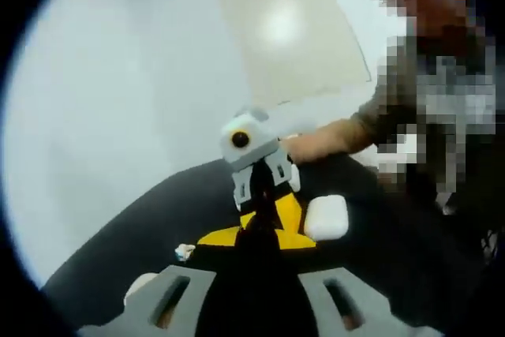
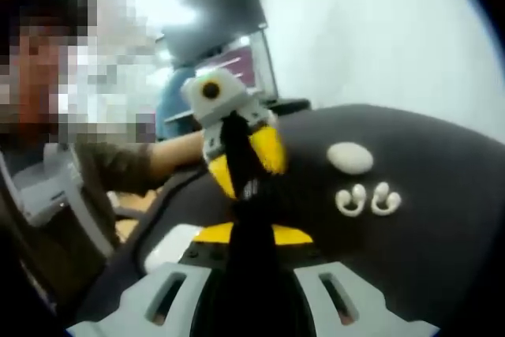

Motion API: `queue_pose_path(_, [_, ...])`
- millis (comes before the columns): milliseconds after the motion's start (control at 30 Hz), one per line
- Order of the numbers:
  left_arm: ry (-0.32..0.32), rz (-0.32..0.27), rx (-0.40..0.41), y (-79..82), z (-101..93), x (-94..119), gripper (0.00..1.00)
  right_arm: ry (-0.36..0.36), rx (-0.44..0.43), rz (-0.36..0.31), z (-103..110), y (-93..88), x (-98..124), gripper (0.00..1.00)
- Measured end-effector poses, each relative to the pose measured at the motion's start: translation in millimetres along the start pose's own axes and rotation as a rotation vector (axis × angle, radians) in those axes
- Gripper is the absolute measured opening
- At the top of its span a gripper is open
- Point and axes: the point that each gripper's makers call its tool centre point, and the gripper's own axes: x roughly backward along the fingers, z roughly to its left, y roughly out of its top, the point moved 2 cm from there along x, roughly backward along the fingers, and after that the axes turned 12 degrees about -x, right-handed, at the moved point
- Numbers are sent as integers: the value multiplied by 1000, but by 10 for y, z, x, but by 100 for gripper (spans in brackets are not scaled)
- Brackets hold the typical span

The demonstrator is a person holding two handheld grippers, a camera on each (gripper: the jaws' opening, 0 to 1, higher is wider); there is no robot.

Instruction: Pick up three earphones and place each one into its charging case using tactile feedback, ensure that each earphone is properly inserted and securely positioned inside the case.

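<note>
On the dark tabletop (image 2: 426, 163) lie two white ear-hook earphones (image 2: 368, 200) side by side, with an oval white case (image 2: 349, 157) just behind them. A rounded white charging case (image 1: 326, 217) sits beside the gripper tips, and it appears again as the white case (image 2: 170, 246) at the lower left. A small white earphone (image 1: 184, 252) lies to the left. My left gripper (image 1: 264, 222) and right gripper (image 2: 248, 199) point at each other, tips nearly meeting. Each one's black jaws stand together. Whether anything is pinched between them is hidden. The right gripper (image 1: 274, 195) and left gripper (image 2: 243, 159) show their yellow fingers.
A person in a dark sleeve (image 1: 379, 120) reaches a hand (image 1: 323, 144) to the table's far edge behind the right gripper. A pale wall (image 1: 126, 84) rises beyond. A monitor (image 2: 229, 21) stands at the back. Another white object (image 1: 138, 286) lies at the lower left.
</note>
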Motion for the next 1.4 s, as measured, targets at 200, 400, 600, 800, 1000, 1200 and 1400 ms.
queue_pose_path(200, [4, 27, 51, -60, 34, 82, 17, 1, 5, 0, -7, -33, -29, 18])
queue_pose_path(400, [1, 54, 14, -110, 0, 54, 19, -1, 18, -9, -9, -21, -38, 18])
queue_pose_path(600, [14, 66, 17, -138, 19, 51, 19, -9, 31, -25, -19, 12, -41, 28])
queue_pose_path(800, [20, 101, 28, -226, 27, 20, 22, -49, 75, -27, -82, 49, -20, 34])
queue_pose_path(1000, [92, 140, 32, -268, 191, 112, 21, -145, 143, -28, -175, 119, 177, 41])
queue_pose_path(1200, [239, 56, 116, -111, 493, 315, 19, -162, 70, -139, -192, 349, 192, 41])
queue_pose_path(1400, [468, -7, 231, -93, 876, 613, 19, -177, 117, -59, -168, 226, 65, 41])
